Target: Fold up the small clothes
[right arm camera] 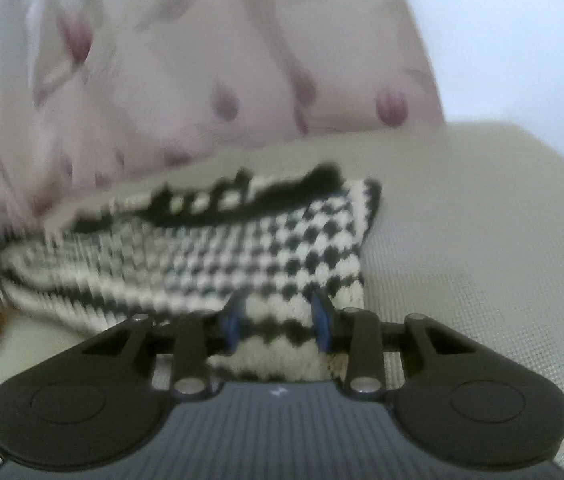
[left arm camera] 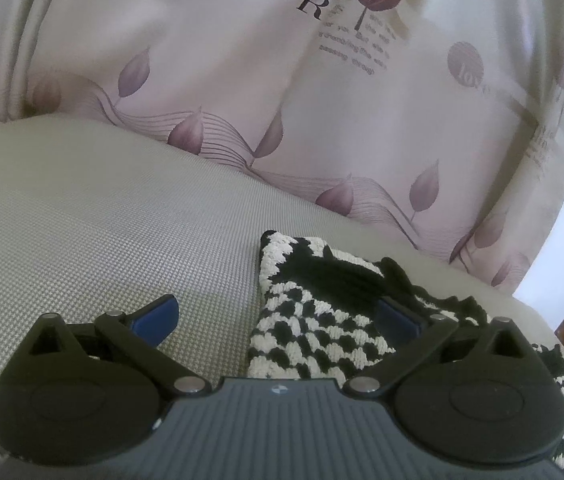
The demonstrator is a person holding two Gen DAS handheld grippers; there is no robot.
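A small black-and-cream knitted garment [left arm camera: 314, 320], patterned in checks with stripes along one edge, lies folded over itself on a pale grey-green woven cushion [left arm camera: 102, 220]. In the left wrist view it sits in the lower right of the frame, reaching up to the centre; in the right wrist view [right arm camera: 242, 248] it spreads across the middle, its near edge at the tool. The left tool [left arm camera: 278, 320] points slightly downward with its blue-padded fingers spread wide: the left pad [left arm camera: 158, 316] rests over bare cushion and the right one lies against the knit, nothing pinched between them. The right tool [right arm camera: 278, 320] also tilts down, jaws parted a little, both blue pads [right arm camera: 322, 320] standing either side of a strip of the garment's near edge without visibly pressing it. The left view shows sharply a pale pink curtain [left arm camera: 242, 80] printed with mauve leaves and lettering; the right view is motion-blurred and adds a white wall [right arm camera: 502, 40] at upper right.
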